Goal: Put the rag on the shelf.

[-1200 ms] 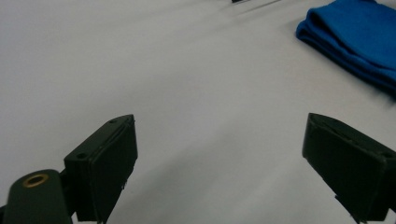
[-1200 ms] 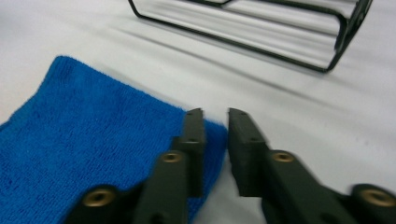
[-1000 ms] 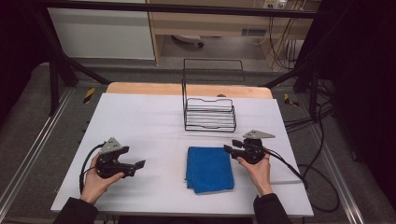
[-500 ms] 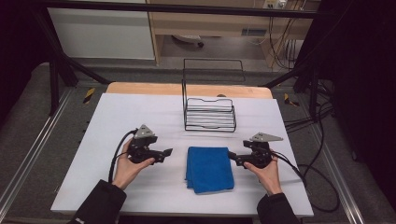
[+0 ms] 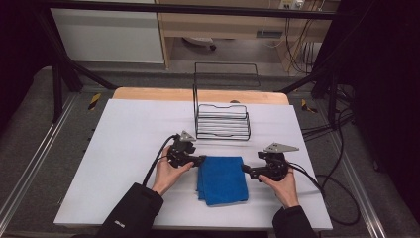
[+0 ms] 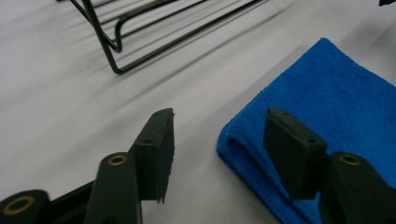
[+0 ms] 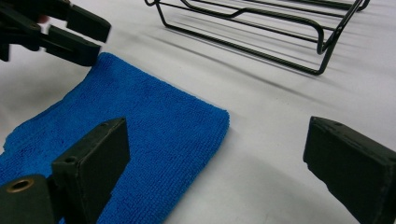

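Both hands (image 5: 171,171) flank blue cloth (image 5: 222,179)

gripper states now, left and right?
Left gripper: open, jaws just been closing, astride the corner of the folded blue microfibre cloth, not pressing it.
Right gripper: open wide at the cloth's far corner, holding nothing.

Three cameras: one fixed overhead, one riding on each gripper.

The high view is looking forward and down from the person's side, taking in the whole white table (image 5: 124,148), far enough off to include floor and cables. The left gripper view is sitting low and close over the tabletop, facing the blue cloth (image 6: 327,107) and the wire rack (image 6: 140,32). The right gripper view is facing the same cloth (image 7: 154,135) and rack (image 7: 261,32) from the opposite side, also catching the left gripper (image 7: 81,35).
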`<state>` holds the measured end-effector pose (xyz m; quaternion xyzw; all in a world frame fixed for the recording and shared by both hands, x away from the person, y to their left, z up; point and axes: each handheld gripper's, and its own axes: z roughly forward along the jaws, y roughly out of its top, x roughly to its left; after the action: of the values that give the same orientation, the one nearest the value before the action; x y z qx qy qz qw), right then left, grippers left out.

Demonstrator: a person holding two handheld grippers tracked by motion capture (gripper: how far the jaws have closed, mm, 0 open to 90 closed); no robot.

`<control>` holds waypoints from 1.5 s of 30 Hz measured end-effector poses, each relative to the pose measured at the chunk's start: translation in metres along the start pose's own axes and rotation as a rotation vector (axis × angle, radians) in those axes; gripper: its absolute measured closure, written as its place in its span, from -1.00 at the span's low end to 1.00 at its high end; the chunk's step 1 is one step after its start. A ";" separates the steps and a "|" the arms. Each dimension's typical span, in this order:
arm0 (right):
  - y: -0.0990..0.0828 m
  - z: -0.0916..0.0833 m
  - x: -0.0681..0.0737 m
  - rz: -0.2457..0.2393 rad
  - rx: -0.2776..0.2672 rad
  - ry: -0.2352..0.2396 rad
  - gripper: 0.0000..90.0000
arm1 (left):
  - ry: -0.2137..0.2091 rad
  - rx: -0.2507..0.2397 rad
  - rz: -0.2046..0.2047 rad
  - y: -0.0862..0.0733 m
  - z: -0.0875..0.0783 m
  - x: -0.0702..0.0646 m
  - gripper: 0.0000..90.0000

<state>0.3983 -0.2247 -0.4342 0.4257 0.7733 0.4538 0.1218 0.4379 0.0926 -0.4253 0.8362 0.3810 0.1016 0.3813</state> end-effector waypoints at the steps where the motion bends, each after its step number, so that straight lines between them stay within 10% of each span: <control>1: 0.000 0.000 0.000 0.001 0.001 0.002 -0.82 | 0.009 0.013 0.002 0.001 0.003 0.000 0.12; 21: 0.003 0.008 -0.003 0.038 0.019 0.009 -0.58 | -0.022 0.060 -0.009 -0.002 0.029 -0.009 0.78; 45: 0.009 0.045 -0.003 0.050 0.153 -0.003 0.53 | -0.045 0.041 -0.019 -0.007 0.028 -0.007 0.90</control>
<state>0.4312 -0.1982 -0.4531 0.4538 0.7947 0.3954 0.0788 0.4419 0.0748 -0.4482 0.8423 0.3824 0.0712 0.3733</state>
